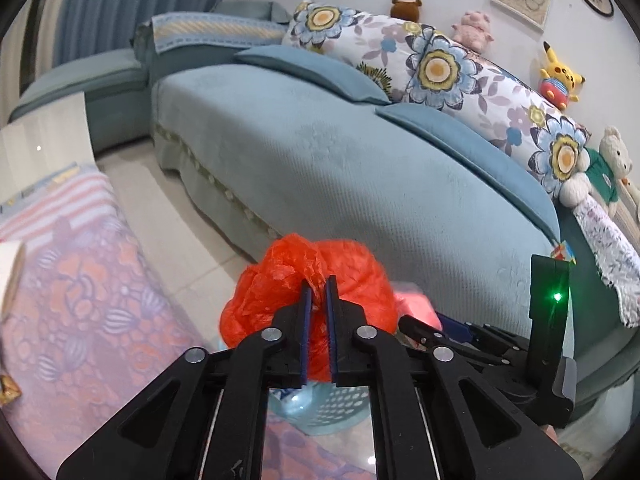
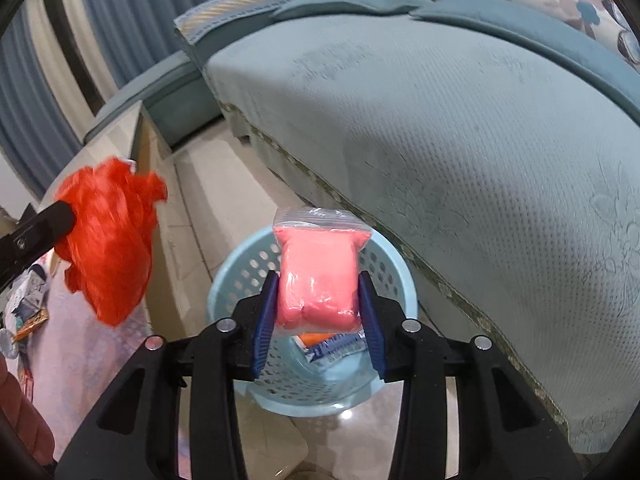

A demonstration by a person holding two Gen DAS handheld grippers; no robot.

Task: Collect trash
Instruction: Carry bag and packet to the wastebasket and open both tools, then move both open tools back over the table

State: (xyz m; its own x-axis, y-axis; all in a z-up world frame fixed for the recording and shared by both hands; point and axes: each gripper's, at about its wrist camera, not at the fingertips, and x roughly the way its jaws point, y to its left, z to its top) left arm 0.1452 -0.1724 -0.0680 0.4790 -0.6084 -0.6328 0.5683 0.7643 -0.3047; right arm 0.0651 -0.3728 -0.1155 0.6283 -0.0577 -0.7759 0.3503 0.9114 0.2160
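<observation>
My left gripper (image 1: 319, 286) is shut on a crumpled red plastic bag (image 1: 280, 280), held above the light blue perforated bin (image 1: 332, 408). The red bag also shows in the right wrist view (image 2: 108, 240), at the left. My right gripper (image 2: 318, 280) is shut on a clear packet of pink stuff (image 2: 318, 276), held just over the blue bin (image 2: 240, 276). A blue and white wrapper (image 2: 336, 346) lies inside the bin. The right gripper (image 1: 460, 332) shows in the left wrist view, to the right of the red bag.
A teal sofa (image 1: 360, 168) with flowered cushions and plush toys runs behind the bin. A table with a pink patterned cloth (image 1: 80, 280) is at the left, with small wrappers (image 2: 32, 320) on it. Pale floor tiles (image 2: 208, 184) lie between the table and the sofa.
</observation>
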